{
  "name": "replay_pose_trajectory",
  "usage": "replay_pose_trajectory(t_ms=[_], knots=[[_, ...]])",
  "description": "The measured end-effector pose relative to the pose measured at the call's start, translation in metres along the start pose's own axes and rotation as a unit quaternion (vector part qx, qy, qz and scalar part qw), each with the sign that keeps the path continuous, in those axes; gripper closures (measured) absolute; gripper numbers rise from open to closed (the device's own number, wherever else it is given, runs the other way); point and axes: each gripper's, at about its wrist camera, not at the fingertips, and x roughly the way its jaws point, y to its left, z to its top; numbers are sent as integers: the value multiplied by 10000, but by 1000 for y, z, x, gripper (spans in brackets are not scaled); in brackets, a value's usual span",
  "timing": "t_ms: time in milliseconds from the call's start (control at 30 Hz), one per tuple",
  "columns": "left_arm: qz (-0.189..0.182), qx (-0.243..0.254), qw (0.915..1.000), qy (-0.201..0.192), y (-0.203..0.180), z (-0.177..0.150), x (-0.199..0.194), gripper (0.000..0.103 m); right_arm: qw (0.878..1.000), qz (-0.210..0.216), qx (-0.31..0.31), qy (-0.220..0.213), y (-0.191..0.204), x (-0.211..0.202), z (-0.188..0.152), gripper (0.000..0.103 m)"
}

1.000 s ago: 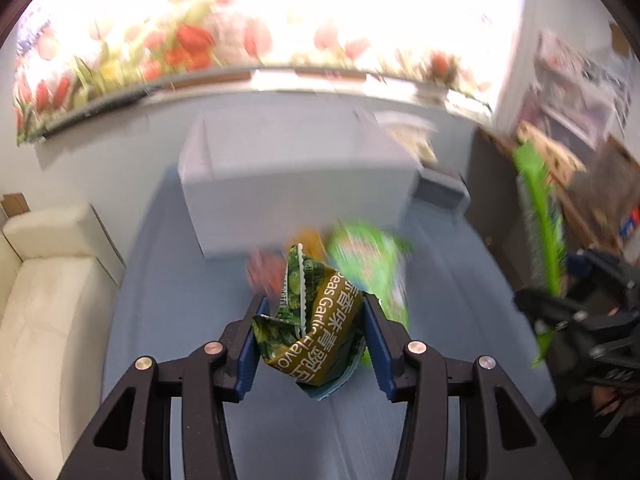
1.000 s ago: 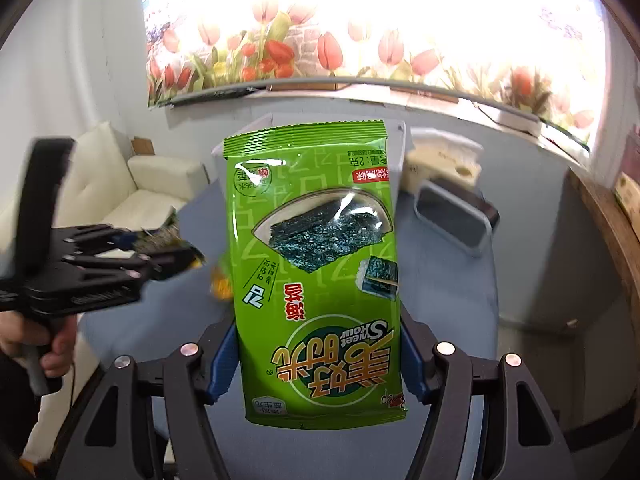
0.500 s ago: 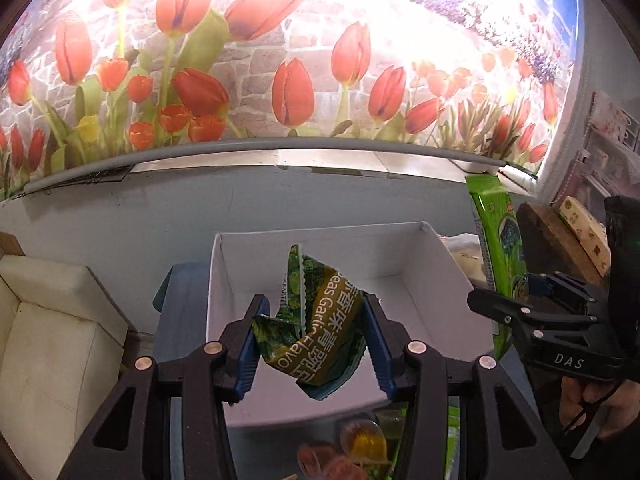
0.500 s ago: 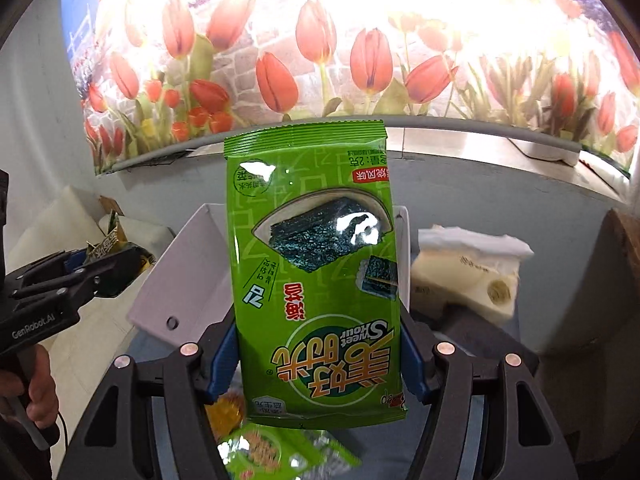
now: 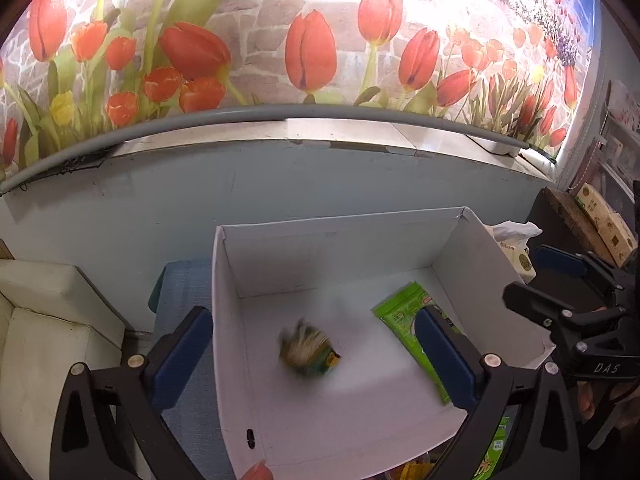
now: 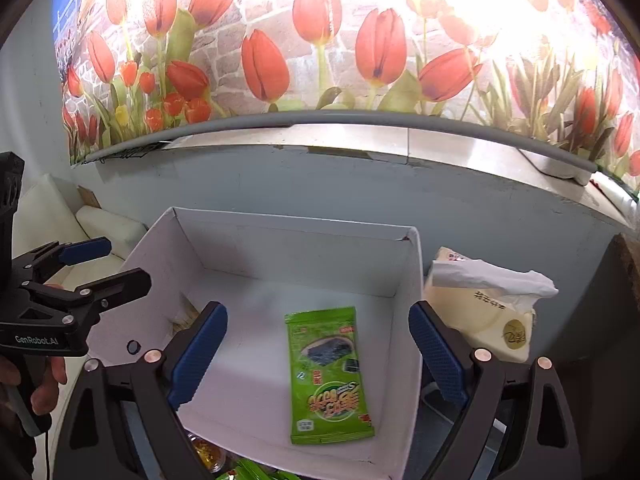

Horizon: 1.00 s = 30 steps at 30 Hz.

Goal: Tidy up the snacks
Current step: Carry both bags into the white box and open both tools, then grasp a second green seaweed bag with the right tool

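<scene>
A white cardboard box (image 5: 224, 304) stands open below both grippers; it also shows in the right wrist view (image 6: 412, 280). My left gripper (image 5: 314, 344) is open and empty above the box. The small green pea snack bag (image 5: 308, 350) is a blur inside the box, in mid-fall or just landed. My right gripper (image 6: 318, 350) is open and empty. The green seaweed packet (image 6: 328, 376) lies flat on the box floor, and shows in the left wrist view (image 5: 404, 320) on the right side of the box.
A tissue pack (image 6: 488, 312) sits right of the box. More snacks (image 6: 248, 472) lie on the table in front of the box. A white sofa (image 5: 44, 320) is at the left. A tulip mural wall (image 5: 304, 52) rises behind.
Both grippers opened over the box. The pea snack bag dropped from the left gripper and the seaweed packet dropped from the right one into the box.
</scene>
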Motion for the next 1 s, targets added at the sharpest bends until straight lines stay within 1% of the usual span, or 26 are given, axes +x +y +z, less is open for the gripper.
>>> replay_pose_trajectory(t_ms=[100,133,200,300,367,400,433,467,500,567,700,800,867,933,1000], knots=[[21,-4,10000,-62,-2,-3,-8,0,9999,59,57,-81,-2,-13,-6,7],[30,19,10000,-74,-3,-4,-11,0,9999,91,77,-112,-2,-18,-9,0],[90,106,9998,-121,-5,-9,-21,0,9997,137,145,-147,-2,-31,-16,0],[135,174,9996,-192,-7,-17,-33,0,9998,-63,135,-133,2,-48,-31,0],[204,119,9994,-243,-8,-23,-44,0,9995,-213,162,-179,5,-62,-44,0],[173,79,9995,-263,-7,-28,-50,0,9995,-146,227,-160,5,-68,-51,0],[106,47,9998,-180,-8,-32,-56,0,9994,-53,299,-141,6,-73,-57,0],[70,55,9997,-220,-8,-38,-64,0,9989,-14,442,-143,6,-79,-66,0],[75,79,9996,-270,-10,-43,-70,0,9982,-92,585,-113,7,-83,-75,0],[112,147,9993,-328,-13,-56,-84,0,9974,-291,660,46,14,-87,-93,0],[-67,315,9987,-384,-21,-89,-110,0,9942,-552,819,415,35,-83,-128,0],[-25,323,9986,-414,-22,-120,-130,0,9898,-730,1006,695,53,-71,-147,0],[-22,266,9989,-389,-19,-137,-142,0,9883,-709,1062,840,66,-61,-154,0],[-127,262,9986,-430,-16,-155,-157,0,9862,-739,1119,972,79,-53,-157,0],[-197,265,9983,-485,-13,-169,-170,0,9829,-922,1152,1097,91,-43,-157,0]])
